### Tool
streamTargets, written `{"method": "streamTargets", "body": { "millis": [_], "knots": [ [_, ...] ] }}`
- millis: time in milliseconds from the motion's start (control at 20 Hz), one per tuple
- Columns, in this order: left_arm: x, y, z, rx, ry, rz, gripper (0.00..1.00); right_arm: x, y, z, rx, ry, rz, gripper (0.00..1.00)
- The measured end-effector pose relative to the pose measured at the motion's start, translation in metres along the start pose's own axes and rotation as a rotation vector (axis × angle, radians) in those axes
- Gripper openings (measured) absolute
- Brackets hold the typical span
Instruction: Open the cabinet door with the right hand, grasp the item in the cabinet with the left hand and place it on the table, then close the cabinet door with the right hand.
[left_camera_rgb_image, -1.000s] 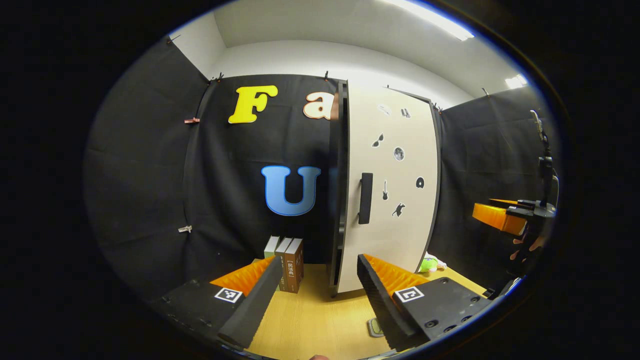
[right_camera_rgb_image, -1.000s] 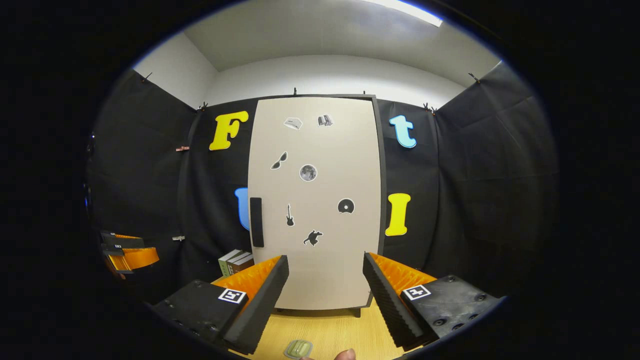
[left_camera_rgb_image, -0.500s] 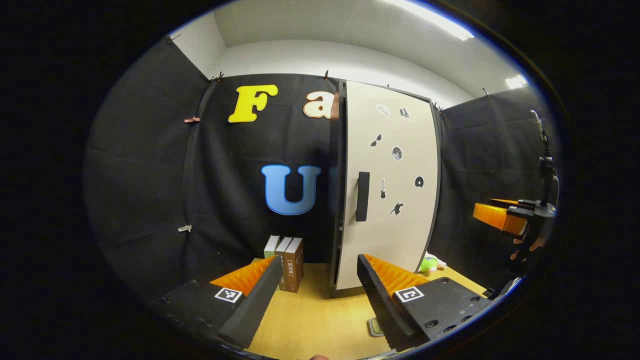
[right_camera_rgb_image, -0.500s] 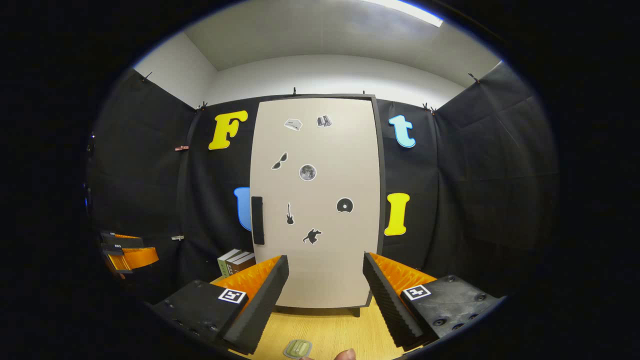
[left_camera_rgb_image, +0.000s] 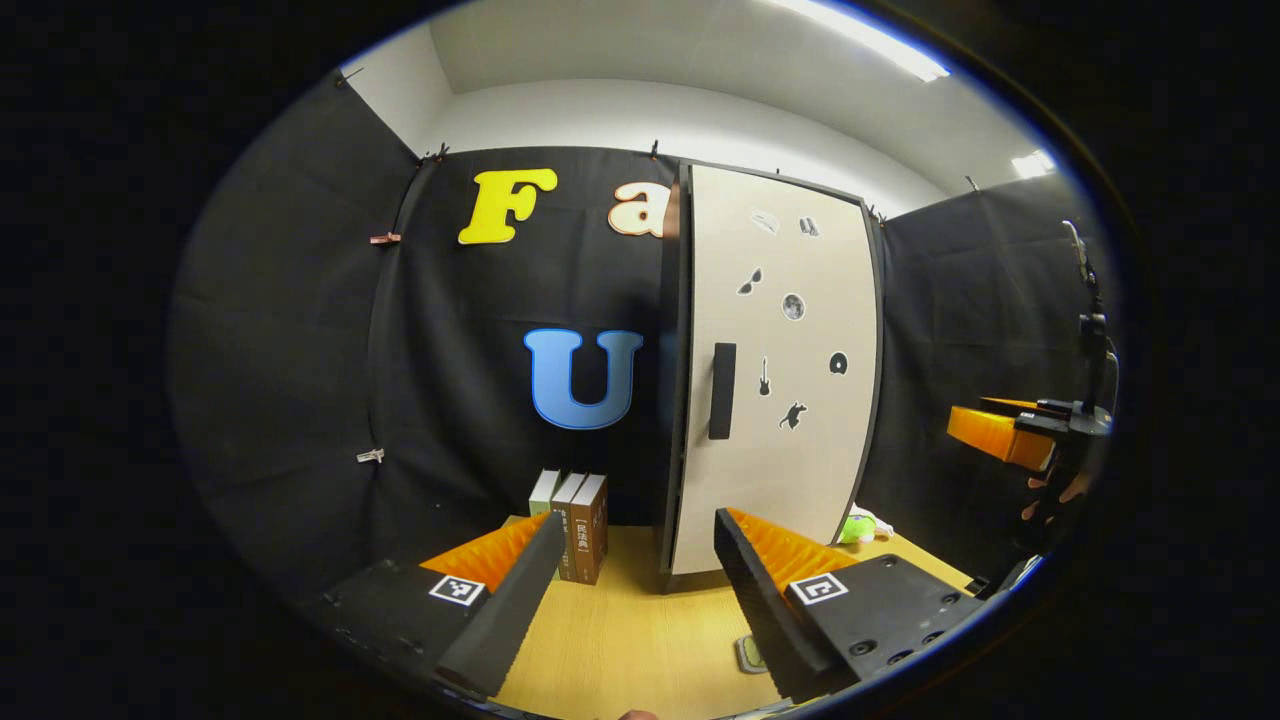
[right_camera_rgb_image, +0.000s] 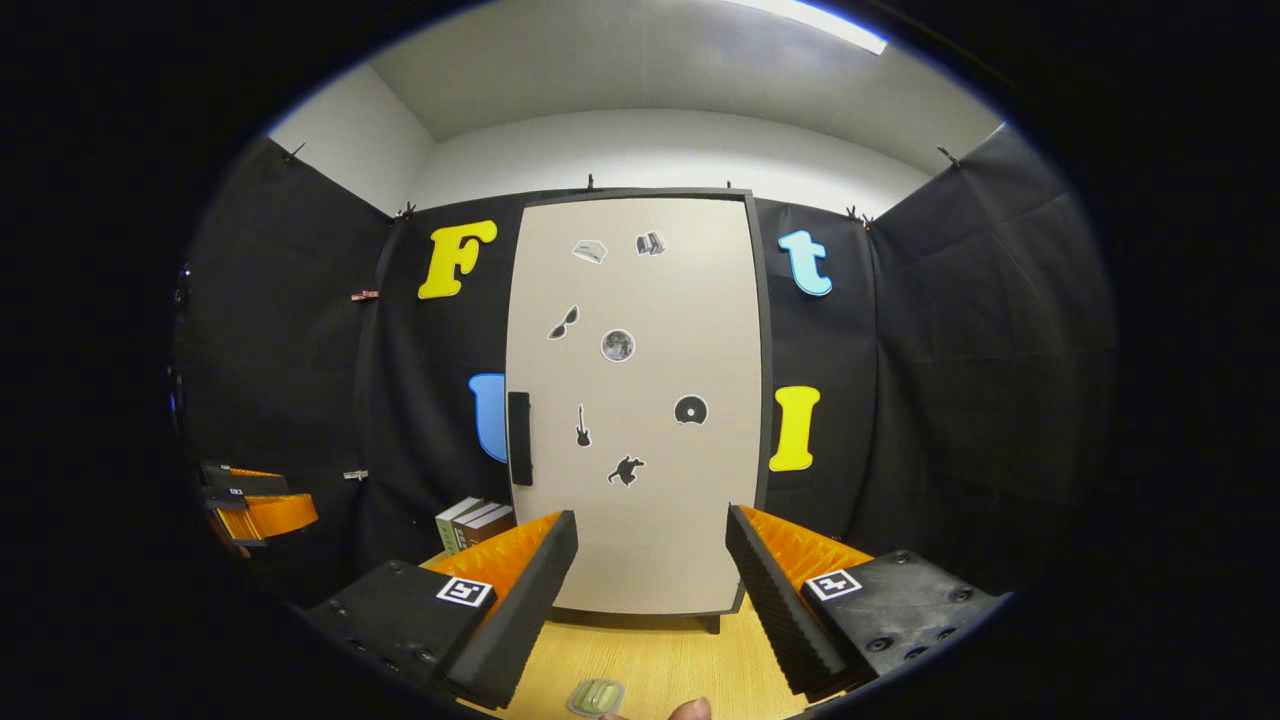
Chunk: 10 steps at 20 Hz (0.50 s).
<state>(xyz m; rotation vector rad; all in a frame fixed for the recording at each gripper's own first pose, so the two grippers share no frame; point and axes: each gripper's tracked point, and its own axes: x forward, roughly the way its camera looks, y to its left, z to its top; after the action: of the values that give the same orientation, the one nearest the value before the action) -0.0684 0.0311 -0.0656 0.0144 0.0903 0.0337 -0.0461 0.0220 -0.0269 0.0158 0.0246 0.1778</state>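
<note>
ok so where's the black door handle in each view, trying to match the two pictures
Left gripper view: the door handle sits right of centre, on the near left edge of the cabinet door, which is seen at an angle.
Right gripper view: the door handle sits left of centre, on the left edge of the door, seen head-on.
Shared landmark: the row of books standing on the table left of the cabinet.

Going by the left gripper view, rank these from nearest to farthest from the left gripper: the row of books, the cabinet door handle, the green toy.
From the left gripper:
1. Row of books, just beyond its left finger, on the table.
2. Cabinet door handle, ahead and higher up.
3. Green toy, off to the right past the cabinet.
</note>
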Motion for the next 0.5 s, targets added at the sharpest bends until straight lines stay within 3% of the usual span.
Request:
{"method": "streamTargets", "body": {
  "millis": [500],
  "knots": [
    [0.014, -0.007, 0.002, 0.029, -0.021, 0.006, 0.95, 0.0, -0.004, -0.006, 0.029, -0.012, 0.007, 0.97]
  ]
}}
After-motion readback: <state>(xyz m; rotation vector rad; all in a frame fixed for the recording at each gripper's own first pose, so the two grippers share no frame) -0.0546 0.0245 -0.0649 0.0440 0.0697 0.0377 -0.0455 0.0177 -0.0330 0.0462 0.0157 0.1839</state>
